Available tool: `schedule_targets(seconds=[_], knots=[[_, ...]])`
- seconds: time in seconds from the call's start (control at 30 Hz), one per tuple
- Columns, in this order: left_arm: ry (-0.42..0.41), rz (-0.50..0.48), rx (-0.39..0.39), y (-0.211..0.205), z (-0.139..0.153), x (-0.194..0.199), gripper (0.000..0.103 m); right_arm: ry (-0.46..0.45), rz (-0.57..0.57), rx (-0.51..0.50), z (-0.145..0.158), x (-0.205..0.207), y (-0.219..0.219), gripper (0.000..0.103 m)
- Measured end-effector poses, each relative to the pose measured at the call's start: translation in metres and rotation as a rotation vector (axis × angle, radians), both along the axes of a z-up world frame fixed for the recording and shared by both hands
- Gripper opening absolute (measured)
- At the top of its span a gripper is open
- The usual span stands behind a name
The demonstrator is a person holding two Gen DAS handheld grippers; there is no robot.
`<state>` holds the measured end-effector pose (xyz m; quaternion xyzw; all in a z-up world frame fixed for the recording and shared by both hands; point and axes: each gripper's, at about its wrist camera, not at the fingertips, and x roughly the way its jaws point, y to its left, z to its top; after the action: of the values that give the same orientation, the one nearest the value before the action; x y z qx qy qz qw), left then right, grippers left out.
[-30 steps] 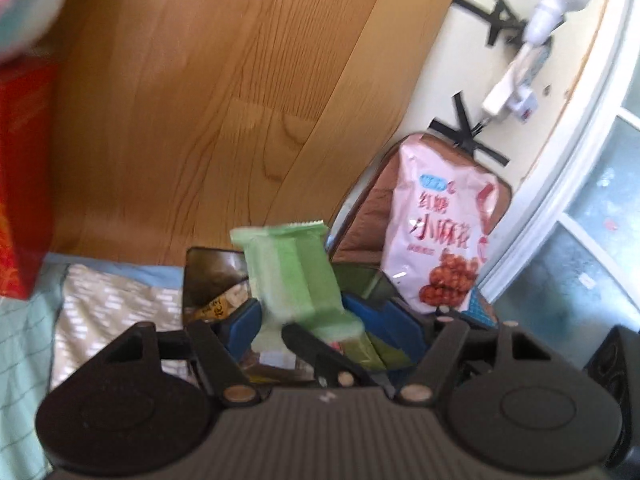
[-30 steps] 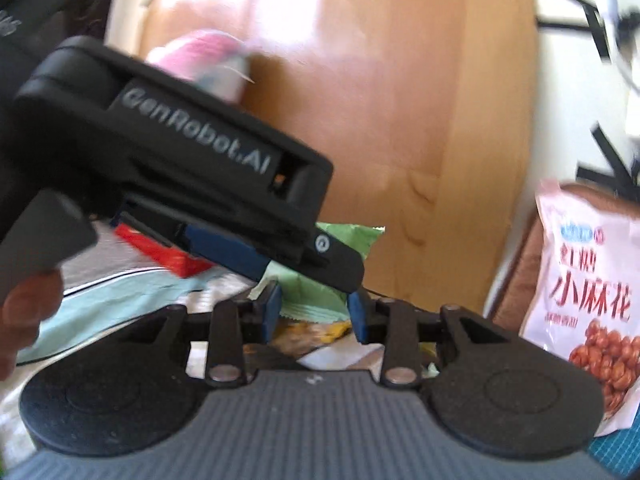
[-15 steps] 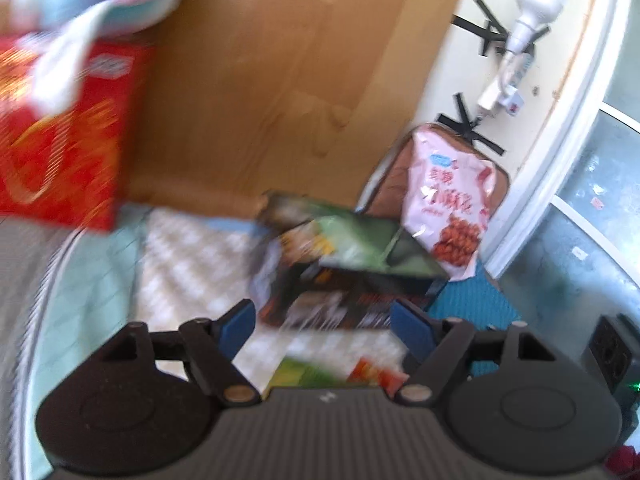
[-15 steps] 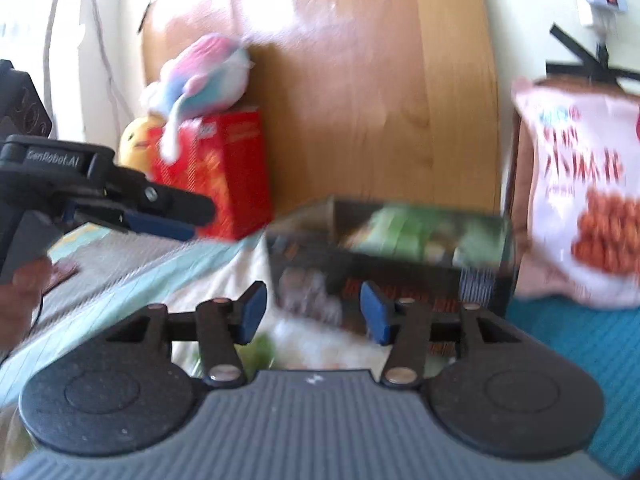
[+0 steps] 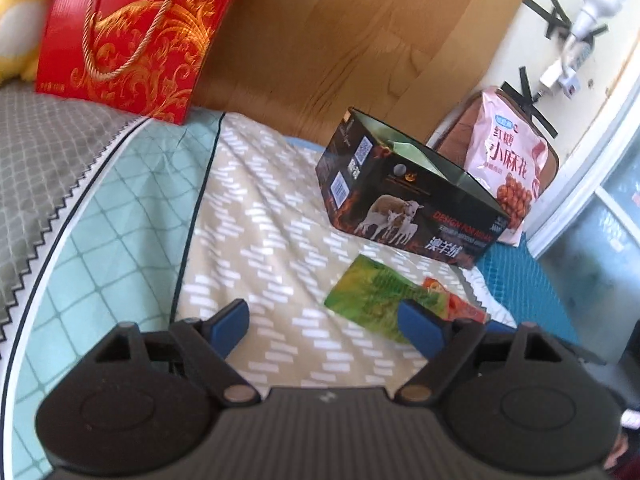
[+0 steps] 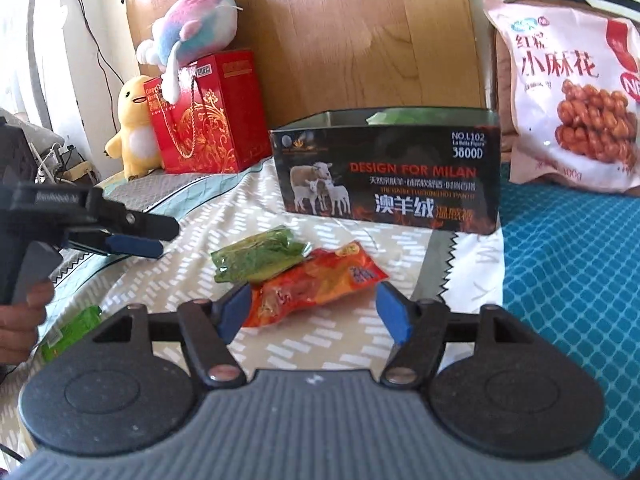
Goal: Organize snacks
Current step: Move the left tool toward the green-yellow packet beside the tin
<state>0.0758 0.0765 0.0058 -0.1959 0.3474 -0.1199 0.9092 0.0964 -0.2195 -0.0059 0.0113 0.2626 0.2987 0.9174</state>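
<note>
Blue pads on both your tools stand wide apart w/ nothing between them. Your right gripper [image 6: 314, 312] hovers low over the bedspread [image 6: 360, 344], and the orange snack pack [image 6: 316, 282] lies on the cloth just ahead, its near end showing between the two spread fingers; can't tell if a pad touches it. Just left of it and overlapping its far edge sits the dark green snack pack [image 6: 260, 258]. Another green pack [image 6: 70, 332] lies at the far left edge of the right view, next to your left hand [image 6: 22, 320].

Your left gripper [image 5: 326, 326] is held above the patterned sheet, fingers spread, empty. In the left view the dark green snack pack [image 5: 376, 300] lies partly behind the right-side fingertip [image 5: 420, 326], w/ a bit of the orange snack pack [image 5: 454, 306] beyond it.

Further back, the black tin box [image 6: 386, 172] stands open-topped on the bed, sheep picture on its front; something pale green pokes above its rim, approx. centre-right. In the left view the box [image 5: 408, 204] sits beyond both loose packs, apart from them.

Behind the box, right side, the pink snack bag [image 6: 572, 96] leans upright. Back left: red gift box [image 6: 208, 116] w/ a plush toy [image 6: 192, 28] on top, yellow plush duck [image 6: 134, 128] beside it, all against the wooden headboard [image 6: 340, 32].
</note>
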Motion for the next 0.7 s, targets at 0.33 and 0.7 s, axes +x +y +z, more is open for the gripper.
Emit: schedule_targets(seconds=[0.33,0.7], knots=[[-0.046,-0.018,-0.008,-0.001,-0.004,-0.004,0.092,0.035,-0.002,-0.002,-0.004,0.001,-0.002,0.071],[-0.056,-0.029,-0.063,0.004,-0.004,-0.006,0.092,0.033,-0.026,-0.013,-0.004,0.001,-0.001,0.071]])
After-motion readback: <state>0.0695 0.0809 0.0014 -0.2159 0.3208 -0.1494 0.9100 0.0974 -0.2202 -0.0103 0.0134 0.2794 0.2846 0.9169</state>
